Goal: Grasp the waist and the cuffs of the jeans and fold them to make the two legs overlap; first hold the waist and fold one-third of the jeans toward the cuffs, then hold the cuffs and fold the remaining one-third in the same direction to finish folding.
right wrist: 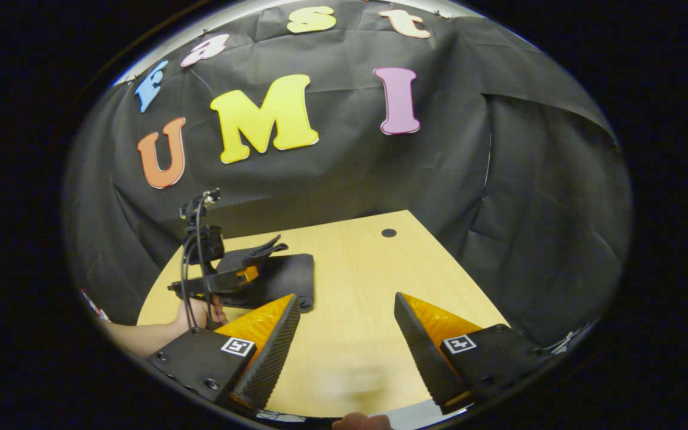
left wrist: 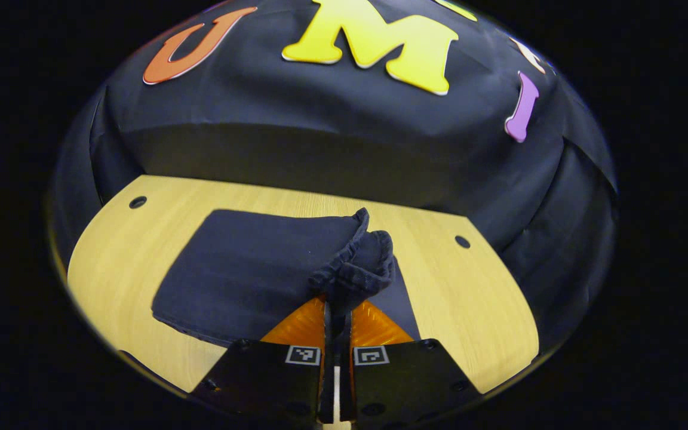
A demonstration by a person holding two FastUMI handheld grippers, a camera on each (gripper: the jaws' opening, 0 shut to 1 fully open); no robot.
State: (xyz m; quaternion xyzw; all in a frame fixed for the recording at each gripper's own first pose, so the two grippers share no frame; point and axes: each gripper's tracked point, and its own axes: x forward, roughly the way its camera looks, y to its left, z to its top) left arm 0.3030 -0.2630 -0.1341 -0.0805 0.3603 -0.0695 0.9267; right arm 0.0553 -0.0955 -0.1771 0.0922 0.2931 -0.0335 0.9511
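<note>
Jeans [left wrist: 248,269] lie on the pale wooden worktop [left wrist: 475,310], already gathered into a compact dark block, and the left gripper [left wrist: 337,313] is clenched on a bunched, ruffled edge of the denim, lifted a little above the flat part. Judging by the shape, this is the last third being carried over, so the fold looks nearly done.

To do the step well, the pinched edge should travel across the block and come down square on the layer beneath, its edge lined up with the far left border, not dropped short in a heap. Keeping the cloth low and taut as it goes would stop the bunch from rolling under itself. Letting go should wait until the denim rests flat; a quick press afterwards would settle the crease.

The right gripper [right wrist: 347,334] is released, its fingers spread wide over bare wood near the front edge, well apart from the garment. In the right gripper view the left gripper [right wrist: 248,272] is seen at the far left, held by a hand [right wrist: 200,310], with the jeans [right wrist: 287,278] beside and under it.

Whether the pinched part is cuff or waistband cannot be told; the dark cloth hides seams and layers. The near left corner of the block is cut off by the gripper body, and how many layers lie beneath is unclear.
</note>
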